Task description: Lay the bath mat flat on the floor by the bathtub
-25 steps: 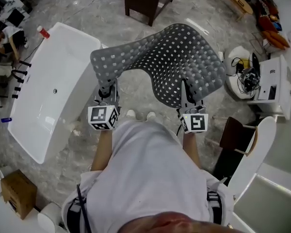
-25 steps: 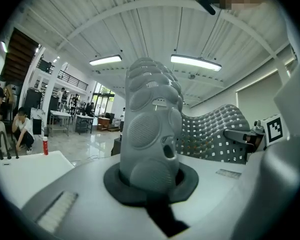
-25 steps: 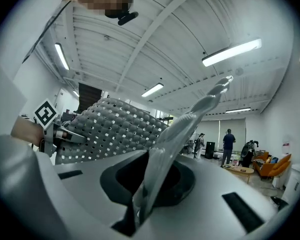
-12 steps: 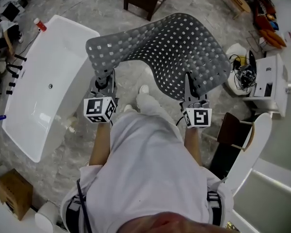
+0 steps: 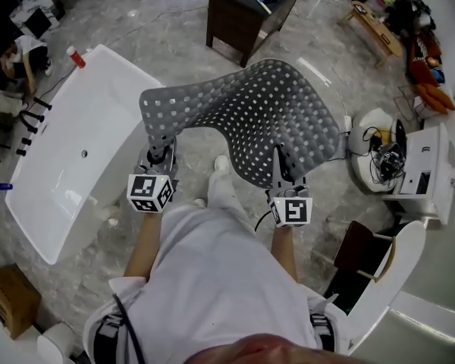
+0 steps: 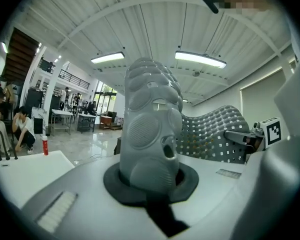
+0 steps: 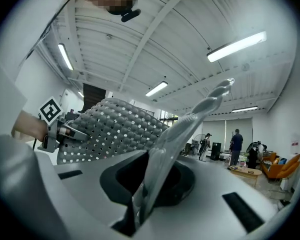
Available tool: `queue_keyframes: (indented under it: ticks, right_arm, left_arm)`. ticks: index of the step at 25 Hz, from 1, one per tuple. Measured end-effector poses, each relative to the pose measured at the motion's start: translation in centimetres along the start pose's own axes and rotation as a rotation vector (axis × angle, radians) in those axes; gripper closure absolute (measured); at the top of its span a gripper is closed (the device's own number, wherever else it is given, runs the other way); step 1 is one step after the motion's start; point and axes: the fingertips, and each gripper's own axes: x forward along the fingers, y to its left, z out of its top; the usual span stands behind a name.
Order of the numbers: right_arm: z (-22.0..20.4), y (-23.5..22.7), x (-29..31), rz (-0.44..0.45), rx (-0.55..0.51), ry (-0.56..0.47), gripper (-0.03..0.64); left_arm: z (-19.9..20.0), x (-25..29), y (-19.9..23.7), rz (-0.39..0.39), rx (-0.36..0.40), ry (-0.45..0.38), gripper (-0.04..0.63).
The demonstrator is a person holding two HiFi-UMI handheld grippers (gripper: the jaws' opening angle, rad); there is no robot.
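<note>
Left gripper (image 5: 161, 144): jaws pinched on the near left corner of the bath mat (image 5: 265, 112); nubbed grey rubber fills its own view.
Right gripper (image 5: 277, 161): jaws nipped on the mat's near right edge, which shows as a thin sheet edge-on between them.
Bath mat: off the floor, arched up between the two grips, its far edge riding highest.
Shoe (image 5: 221, 162): under the mat's near edge, on the patch where it would land.
Floor (image 5: 174, 29): glossy marble; a bare strip runs along the bathtub's long side.
Bathtub (image 5: 98, 105): white, just left of the mat, its long side roughly parallel to the mat's left edge.
Step in hand, as I judge it: bringing the mat down.
Doing it well: keep both pinches level, draw the hands apart to flatten the arch, set the far edge down first, square the left edge to the tub, step back, and let go only once it lies flat.
</note>
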Motion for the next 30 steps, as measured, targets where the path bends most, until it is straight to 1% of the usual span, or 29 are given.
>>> queue_keyframes:
  ticks: [2,5,9,12,16,21,24,27,30]
  right_arm:
    - [-1.1,-1.0,1.2,0.003,0.007,0.015,0.591]
    - [-3.9,-2.4,2.8,-0.001,0.038,0.04,0.589]
    - [-6.9,-4.3,5.0,0.002,0.055,0.074,0.589]
    - [-9.3,-4.5,4.9,0.007,0.055,0.072,0.589]
    - [-11.4,-4.9,4.1,0.032,0.052,0.038,0.591]
    - [-14.0,-6.5,5.4,0.048,0.035,0.004,0.592]
    - [-14.6,-7.6,5.7,0.054,0.037,-0.04,0.592]
    - [-14.5,-7.8,5.2,0.065,0.023,-0.07,0.592]
    - [-16.0,-7.5,5.1,0.072,0.018,-0.103,0.592]
  left_arm:
    - [-0.7,1.8,0.3,-0.004,-0.013,0.03,0.578]
    - [-2.4,4.5,1.0,-0.01,-0.025,0.065,0.578]
    - [-4.5,8.3,1.6,-0.011,-0.039,0.084,0.578]
    - [-7.1,9.3,1.6,-0.013,-0.048,0.088,0.578]
    - [-9.1,9.0,0.8,0.017,-0.038,0.062,0.578]
    - [-10.6,10.8,0.4,0.041,-0.002,0.002,0.578]
    - [-10.9,11.8,-0.4,0.056,0.022,-0.025,0.578]
    - [-10.6,11.5,-1.0,0.072,0.049,-0.045,0.578]
    - [-11.8,11.5,-0.7,0.076,0.079,-0.056,0.578]
